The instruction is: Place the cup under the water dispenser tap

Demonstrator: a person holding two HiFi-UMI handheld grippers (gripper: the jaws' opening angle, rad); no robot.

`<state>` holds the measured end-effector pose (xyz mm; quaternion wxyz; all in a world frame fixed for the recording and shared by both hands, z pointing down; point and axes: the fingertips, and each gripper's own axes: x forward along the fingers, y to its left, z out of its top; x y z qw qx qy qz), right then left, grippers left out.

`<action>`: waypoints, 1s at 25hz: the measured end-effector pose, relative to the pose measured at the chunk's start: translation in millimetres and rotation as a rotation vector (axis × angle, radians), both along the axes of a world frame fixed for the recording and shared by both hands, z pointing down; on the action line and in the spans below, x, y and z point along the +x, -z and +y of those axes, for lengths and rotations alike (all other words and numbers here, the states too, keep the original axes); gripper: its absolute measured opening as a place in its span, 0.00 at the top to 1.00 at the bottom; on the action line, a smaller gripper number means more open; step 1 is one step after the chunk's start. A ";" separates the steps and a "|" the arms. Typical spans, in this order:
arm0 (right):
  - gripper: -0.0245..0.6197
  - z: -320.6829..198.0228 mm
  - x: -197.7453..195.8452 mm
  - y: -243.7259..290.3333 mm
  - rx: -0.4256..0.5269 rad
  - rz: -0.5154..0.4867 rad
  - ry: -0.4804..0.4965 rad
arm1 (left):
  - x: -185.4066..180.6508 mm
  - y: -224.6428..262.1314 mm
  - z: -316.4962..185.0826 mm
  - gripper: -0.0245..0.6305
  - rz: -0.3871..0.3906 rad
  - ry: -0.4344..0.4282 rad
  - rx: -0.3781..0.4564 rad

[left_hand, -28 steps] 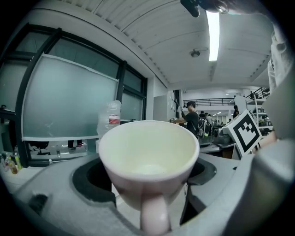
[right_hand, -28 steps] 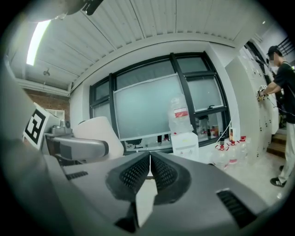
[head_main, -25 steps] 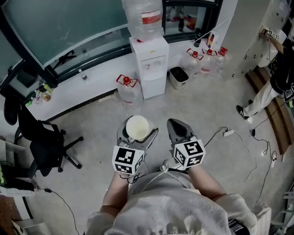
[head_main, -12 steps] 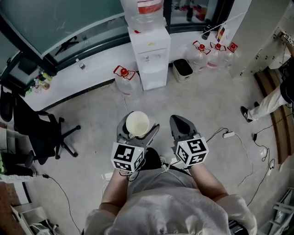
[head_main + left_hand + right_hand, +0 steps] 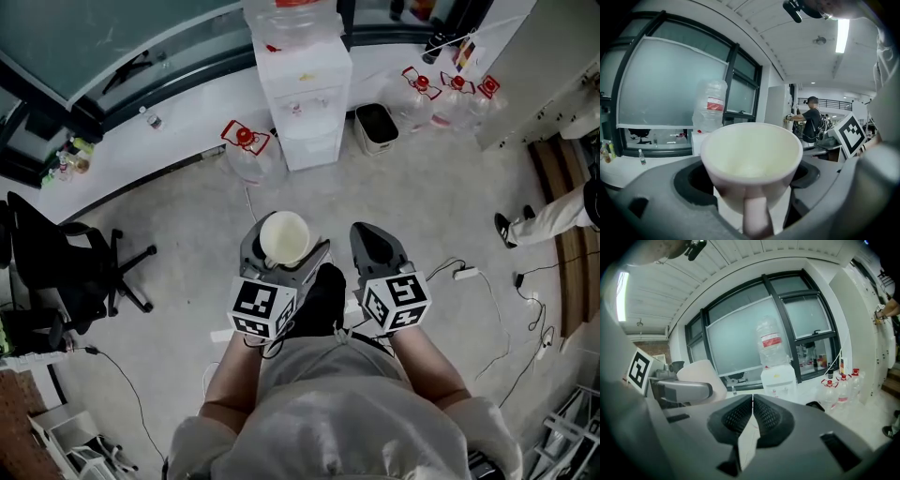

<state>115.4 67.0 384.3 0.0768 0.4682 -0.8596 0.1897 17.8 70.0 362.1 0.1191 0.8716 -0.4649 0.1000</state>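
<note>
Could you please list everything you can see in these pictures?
Cup: one, white, upright between the left gripper's jaws.
Water dispenser: one, white, against the window wall ahead.
Bottle: one, clear with a red label, on top of the dispenser.
Jugs: four, clear with red caps, on the floor; one left of the dispenser, three to its right.
Bin: one, dark, just right of the dispenser.
Office chair: one, black, at the left.
Power strip: one, white, on the floor at the right, with cables.
Person: one, at the right edge.
Left gripper: grey, holding the cup.
Right gripper: grey, shut, empty.
</note>
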 end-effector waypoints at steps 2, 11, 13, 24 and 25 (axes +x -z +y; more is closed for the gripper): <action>0.92 -22.0 4.0 -3.1 -0.010 0.014 0.003 | 5.7 -3.8 -25.5 0.27 0.014 -0.005 -0.005; 0.92 -146.2 13.4 -14.6 -0.072 0.036 0.012 | 12.9 -19.1 -153.9 0.27 0.019 -0.005 -0.034; 0.92 -172.8 11.6 -22.2 -0.088 0.048 0.016 | 10.9 -26.6 -176.5 0.27 0.024 0.000 -0.053; 0.92 -259.8 2.9 -62.2 -0.135 0.085 0.036 | 3.0 -75.5 -240.6 0.27 -0.015 0.024 -0.120; 0.92 -264.0 1.2 -66.9 -0.140 0.092 0.045 | 2.9 -79.3 -244.3 0.27 -0.010 0.031 -0.121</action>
